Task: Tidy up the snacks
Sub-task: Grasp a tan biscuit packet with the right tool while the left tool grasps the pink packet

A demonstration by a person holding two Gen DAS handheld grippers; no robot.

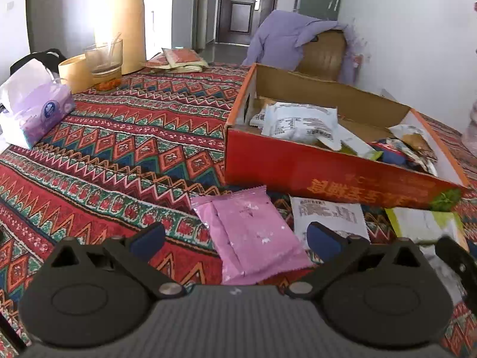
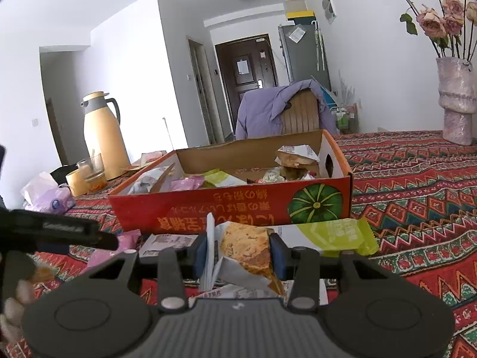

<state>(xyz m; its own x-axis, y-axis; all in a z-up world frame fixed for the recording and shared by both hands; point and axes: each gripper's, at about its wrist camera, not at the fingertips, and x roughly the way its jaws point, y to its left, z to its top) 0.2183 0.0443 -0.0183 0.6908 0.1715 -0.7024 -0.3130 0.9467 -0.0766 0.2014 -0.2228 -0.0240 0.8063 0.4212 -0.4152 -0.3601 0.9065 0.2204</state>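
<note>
An open red cardboard box (image 1: 328, 173) (image 2: 226, 205) holds several snack packets on the patterned tablecloth. In front of it lie a pink packet (image 1: 253, 235), a white printed packet (image 1: 331, 214) and a green-and-white packet (image 1: 426, 223) (image 2: 337, 232). My left gripper (image 1: 235, 238) is open, its jaws standing either side of the pink packet just above the table. My right gripper (image 2: 240, 253) is shut on a white packet with a brown cake picture (image 2: 244, 250), held in front of the box.
A yellow thermos (image 1: 122, 21) (image 2: 103, 137), a glass (image 1: 104, 62), a yellow cup (image 1: 74, 73) and a tissue pack (image 1: 35, 107) stand at the left. More packets (image 1: 179, 59) lie at the back. A vase of flowers (image 2: 456, 98) stands at the right. A chair with purple cloth (image 1: 301, 41) is behind the table.
</note>
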